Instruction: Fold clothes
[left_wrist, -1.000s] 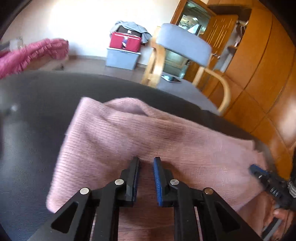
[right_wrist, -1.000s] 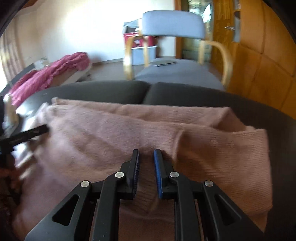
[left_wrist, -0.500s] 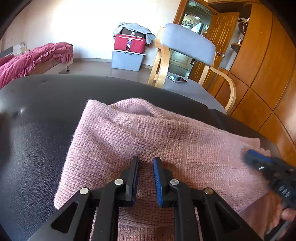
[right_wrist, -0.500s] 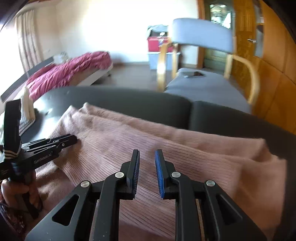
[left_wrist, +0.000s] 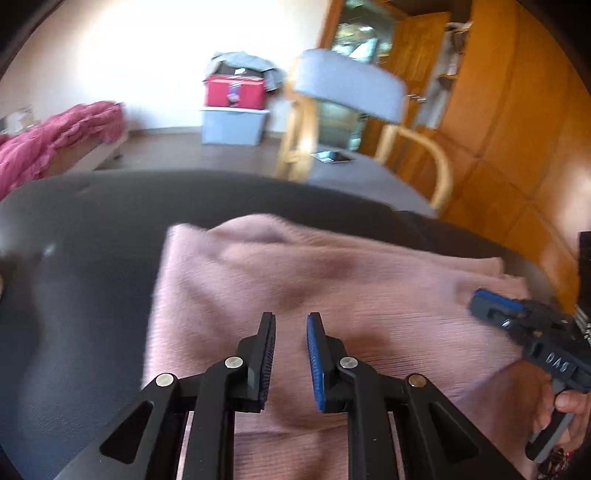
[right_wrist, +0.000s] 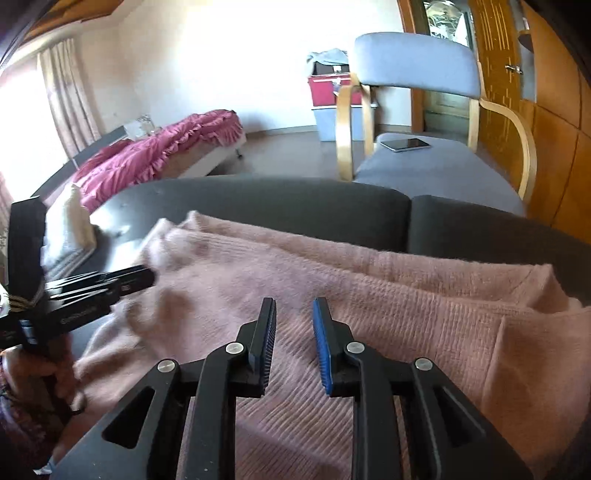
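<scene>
The left gripper (left_wrist: 290, 325) holds its jaws a little apart with nothing between them, low centre in its own view, poised over the pink knit sweater (left_wrist: 295, 280). The right gripper (right_wrist: 294, 310) has its jaws parted in the same way, also gripping nothing, above the same sweater (right_wrist: 406, 295), which lies folded over in layers across the dark cushioned surface (right_wrist: 258, 206) (a seam splits it at the upper right of the right wrist view). Each tool shows in the other's picture, at the right edge and the left edge. Beyond stand a grey armchair (right_wrist: 417, 110) with a phone (right_wrist: 405, 144) on its seat and a red box (left_wrist: 236, 90).
</scene>
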